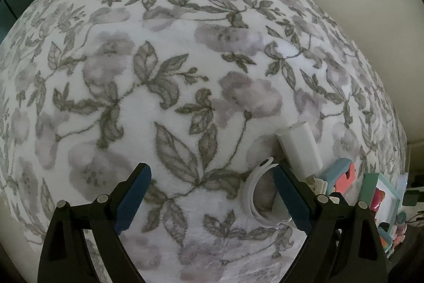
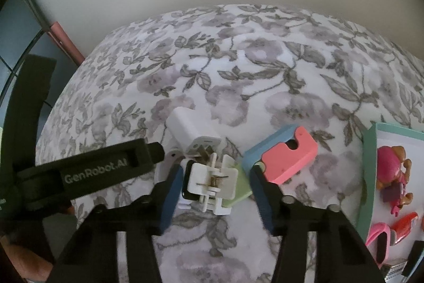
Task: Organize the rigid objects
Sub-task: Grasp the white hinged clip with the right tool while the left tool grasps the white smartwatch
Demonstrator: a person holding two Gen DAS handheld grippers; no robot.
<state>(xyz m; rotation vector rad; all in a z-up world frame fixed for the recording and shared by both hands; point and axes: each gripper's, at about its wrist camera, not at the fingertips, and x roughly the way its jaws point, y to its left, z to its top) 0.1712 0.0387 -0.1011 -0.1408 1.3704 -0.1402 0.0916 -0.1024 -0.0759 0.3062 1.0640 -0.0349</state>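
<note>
Far left in the right wrist view: left claw [image 2: 164, 166], black-armed, reaching in beside the pile; in its own view, left claw [image 1: 212, 192] spread wide and empty, blue pads either side of bare floral fleece blanket [image 1: 185, 70], right pad just beside a looped white band [image 1: 254, 192]. Next along, resting on the blanket: white rectangular plastic charger block [image 2: 193, 131], prongs toward the near side, touching a white spring-hinged plastic clip [image 2: 212, 184] lying over a small black-faced gadget [image 2: 186, 182]. Right claw [image 2: 214, 190] open around that clip, pads apart on both sides, nothing pinched yet. Likely light and stiff, the clip; smooth plastic, so slippery; best taken across its flat side walls, clear of the spring, which could flip it open. Under it, a pale green flat piece [image 2: 238, 192]; then a blue-and-coral notched plastic holder [image 2: 286, 153], touching. Far right, a teal-rimmed white tray [image 2: 369, 177] holding a pink toy figure [image 2: 392, 166] and pink toy sunglasses [image 2: 379, 240].
</note>
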